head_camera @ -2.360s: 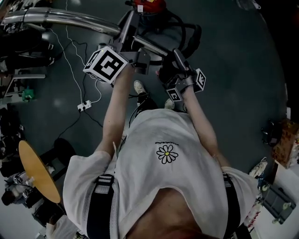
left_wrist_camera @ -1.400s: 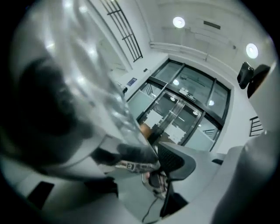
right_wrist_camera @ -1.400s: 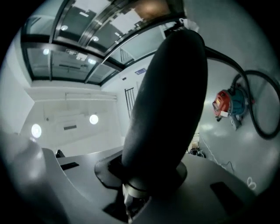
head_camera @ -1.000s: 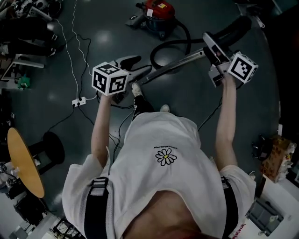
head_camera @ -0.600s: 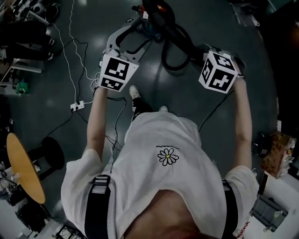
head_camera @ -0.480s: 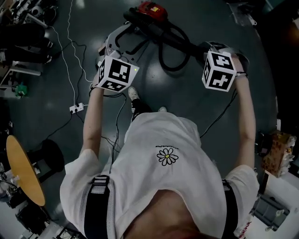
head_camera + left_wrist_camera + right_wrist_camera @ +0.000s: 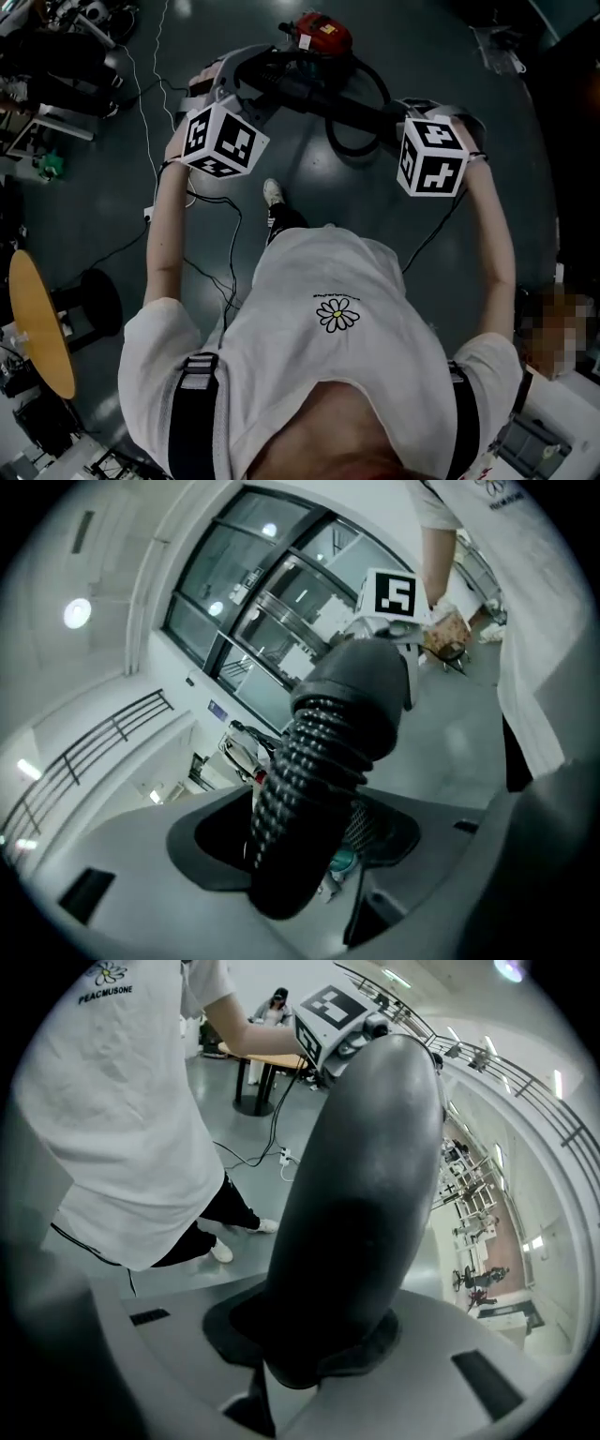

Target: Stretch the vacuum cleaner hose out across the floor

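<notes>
Hose: the black ribbed plastic vacuum cleaner hose [image 7: 309,98] is up off the floor, spanning between the two tongs in front of the person. A slack loop of it curls near the cleaner.
Handling: probably light and springy. It should bend anywhere along the ribs, and the ribs give good bite. The smooth end piece [image 7: 361,1176] looks stiff and slicker.
Hold: best taken on the ribs, or just behind the cuff [image 7: 366,700].
Left tongs [image 7: 300,855]: pinching the ribbed stretch just below the cuff.
Right tongs [image 7: 319,1326]: clamped round the smooth end piece.
Cleaner: the small red canister vacuum cleaner [image 7: 319,33] sits beyond. A hard pull may drag it.
Floor: dark glossy floor [image 7: 450,56], with thin white cables [image 7: 153,84] at the left, apart from the hose.
</notes>
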Available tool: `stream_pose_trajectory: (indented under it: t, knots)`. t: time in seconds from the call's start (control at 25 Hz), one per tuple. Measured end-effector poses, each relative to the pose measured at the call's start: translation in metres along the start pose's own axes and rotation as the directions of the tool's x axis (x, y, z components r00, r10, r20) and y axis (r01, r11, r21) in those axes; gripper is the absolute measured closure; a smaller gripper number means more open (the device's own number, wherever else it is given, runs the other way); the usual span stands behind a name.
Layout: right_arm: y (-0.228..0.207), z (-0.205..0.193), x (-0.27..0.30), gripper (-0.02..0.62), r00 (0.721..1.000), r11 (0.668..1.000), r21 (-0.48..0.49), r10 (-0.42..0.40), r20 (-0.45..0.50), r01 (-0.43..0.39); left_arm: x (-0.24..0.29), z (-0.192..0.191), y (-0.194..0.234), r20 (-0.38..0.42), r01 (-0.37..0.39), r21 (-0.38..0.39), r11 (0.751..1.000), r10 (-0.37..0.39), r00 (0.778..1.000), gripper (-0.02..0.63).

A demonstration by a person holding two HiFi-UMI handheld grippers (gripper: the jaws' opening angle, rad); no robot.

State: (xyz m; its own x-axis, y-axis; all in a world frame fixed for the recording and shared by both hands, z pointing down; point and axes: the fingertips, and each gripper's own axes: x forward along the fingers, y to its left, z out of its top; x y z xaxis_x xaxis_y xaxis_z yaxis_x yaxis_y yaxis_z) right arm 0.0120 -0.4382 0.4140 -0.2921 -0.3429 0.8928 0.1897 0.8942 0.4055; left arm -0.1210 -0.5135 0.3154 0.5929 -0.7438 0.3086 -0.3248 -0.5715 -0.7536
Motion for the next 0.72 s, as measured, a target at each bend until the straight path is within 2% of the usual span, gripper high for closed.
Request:
stream_pose_trajectory:
  t: [0.12, 0.24, 0.28, 0.32, 0.36, 0.4, 0.44, 0.48, 0.52, 0.6, 0.64, 0.72]
  knots:
    - [0.007, 0.010, 0.002, 0.493, 1.000, 1.000, -0.030, 0.005, -0.011, -0.005, 0.003, -0.007, -0.016, -0.058, 0.048, 0.104, 0.993, -0.042, 0.997, 0.339]
    - [0.012, -0.004, 0.005, 0.493, 0.998, 0.999, -0.037, -0.013, -0.055, 0.011, 0.001, -0.016, -0.047, -0.135, 0.185, 0.134, 0.974, -0.167, 0.977, 0.341]
    - [0.013, -0.012, 0.006, 0.492, 0.997, 0.999, -0.042, -0.027, -0.076, 0.023, 0.000, -0.018, -0.061, -0.149, 0.242, 0.137, 0.961, -0.222, 0.964, 0.343]
    - [0.013, -0.020, 0.007, 0.494, 0.994, 0.998, -0.049, -0.047, -0.098, 0.042, -0.002, -0.019, -0.076, -0.150, 0.296, 0.128, 0.947, -0.276, 0.949, 0.396]
    - [0.011, -0.028, 0.007, 0.493, 0.990, 0.996, -0.055, -0.076, -0.116, 0.070, -0.006, -0.018, -0.093, -0.135, 0.350, 0.098, 0.932, -0.336, 0.932, 0.477]
    - [0.007, -0.034, 0.005, 0.492, 0.986, 0.992, -0.059, -0.114, -0.125, 0.107, -0.010, -0.015, -0.110, -0.106, 0.410, 0.047, 0.911, -0.404, 0.909, 0.477]
    - [0.001, -0.038, 0.002, 0.494, 0.980, 0.987, -0.059, -0.159, -0.120, 0.153, -0.016, -0.010, -0.128, -0.066, 0.478, -0.019, 0.878, -0.478, 0.876, 0.478]
    - [-0.006, -0.038, -0.004, 0.493, 0.973, 0.978, -0.052, -0.208, -0.104, 0.204, -0.024, -0.002, -0.145, -0.015, 0.549, -0.094, 0.830, -0.553, 0.833, 0.483]
    - [-0.014, -0.037, -0.012, 0.493, 0.962, 0.965, -0.040, -0.260, -0.081, 0.257, -0.032, 0.008, -0.159, 0.051, 0.618, -0.167, 0.768, -0.619, 0.784, 0.485]
    - [-0.031, -0.030, -0.031, 0.492, 0.930, 0.930, -0.015, -0.367, -0.027, 0.366, -0.052, 0.036, -0.176, 0.215, 0.738, -0.270, 0.618, -0.709, 0.672, 0.492]
    - [-0.038, -0.024, -0.042, 0.492, 0.906, 0.906, -0.003, -0.424, 0.004, 0.424, -0.063, 0.051, -0.182, 0.296, 0.792, -0.290, 0.537, -0.737, 0.608, 0.495]
    - [-0.054, -0.008, -0.066, 0.493, 0.838, 0.841, 0.019, -0.541, 0.076, 0.541, -0.088, 0.083, -0.196, 0.431, 0.881, -0.279, 0.383, -0.770, 0.471, 0.512]
